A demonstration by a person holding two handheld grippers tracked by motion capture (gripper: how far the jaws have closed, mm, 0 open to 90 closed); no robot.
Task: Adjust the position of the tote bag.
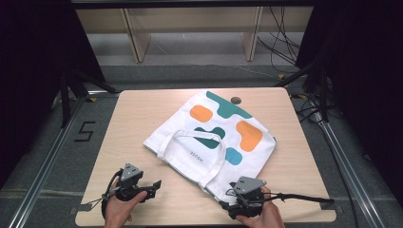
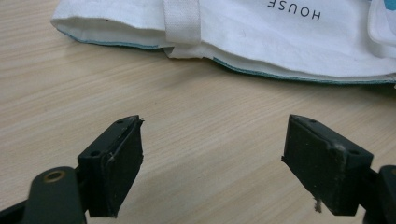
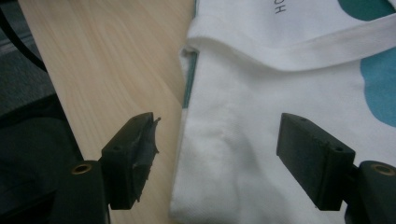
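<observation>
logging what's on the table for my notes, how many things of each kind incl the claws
tote bag: 1
claws: 2, the left claw open over bare wood, the right claw open over the bag's white corner
round dark disc by the table's far edge: 1
total: 4

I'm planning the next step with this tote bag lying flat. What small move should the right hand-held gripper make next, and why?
Probably ease the right hand-held gripper forward and down, then close on the bag corner. Its jaws stand open, one over bare table, the other over white cloth, with the bag's edge between them. The left hand-held gripper is open over bare wood, short of the bag.
</observation>
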